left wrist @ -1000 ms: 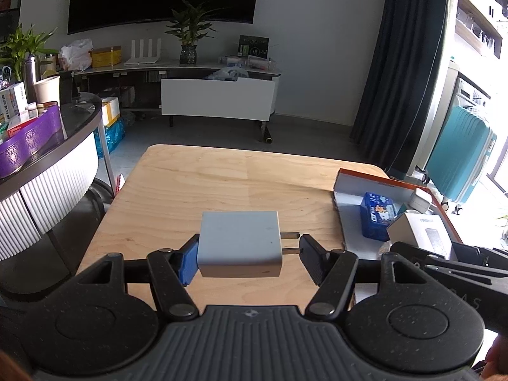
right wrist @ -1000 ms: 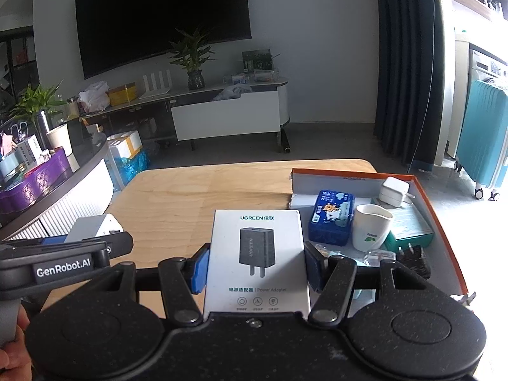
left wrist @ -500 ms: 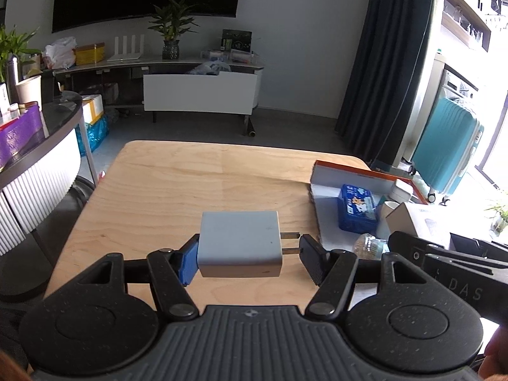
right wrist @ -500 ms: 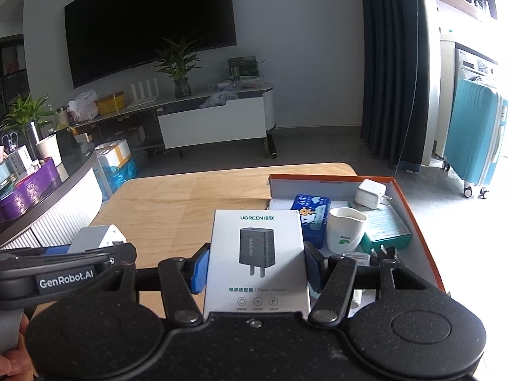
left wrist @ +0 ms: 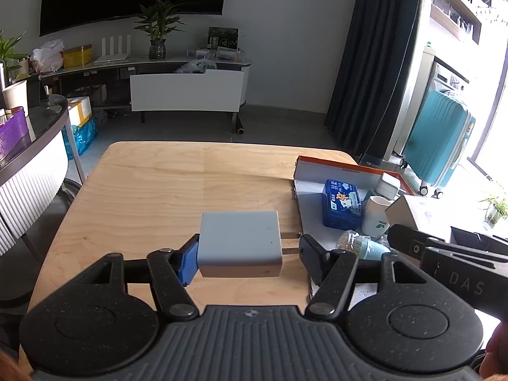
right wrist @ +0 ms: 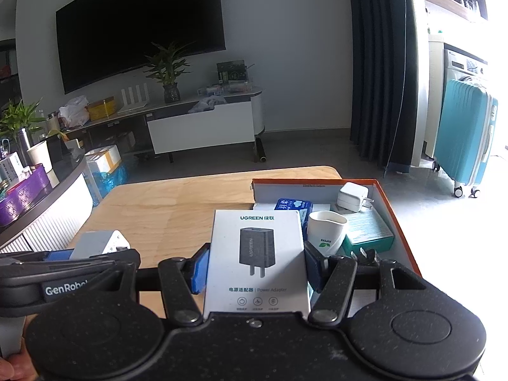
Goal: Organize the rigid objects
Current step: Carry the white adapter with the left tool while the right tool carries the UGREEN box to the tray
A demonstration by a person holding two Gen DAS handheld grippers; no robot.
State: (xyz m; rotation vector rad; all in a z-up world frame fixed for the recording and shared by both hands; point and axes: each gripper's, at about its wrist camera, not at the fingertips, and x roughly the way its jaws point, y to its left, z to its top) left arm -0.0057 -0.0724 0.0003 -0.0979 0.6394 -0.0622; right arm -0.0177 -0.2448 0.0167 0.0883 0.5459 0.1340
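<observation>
The white charger (left wrist: 239, 243) is gripped by the left gripper (left wrist: 246, 254): the blue pad is pressed on its flat side and the black pad is pressed on the tips of its two prongs, so it is held above the wooden table (left wrist: 177, 187), not resting on it. The UGREEN adapter box (right wrist: 257, 260) is clamped flat between the pads of the right gripper (right wrist: 255, 270) and is held near the orange-rimmed tray (right wrist: 398, 222).

Compared with one second ago, the grips are not changed; both things are held in the same way. What is changed is the view: in the left wrist camera the tray is seen a little more to the left than before, and more of its contents is shown, namely the blue tissue pack (left wrist: 341, 203), the white cup (left wrist: 376, 214) and a small white plug (left wrist: 387, 185). In the right wrist camera the tray is seen a little nearer, below and beside the box.

From this it is judged that both things are being carried slowly toward the tray and that neither is placed yet. The tray is already rather full, so a free place must be found. The hold on the thin prongs may slip if the charger is knocked against something.
</observation>
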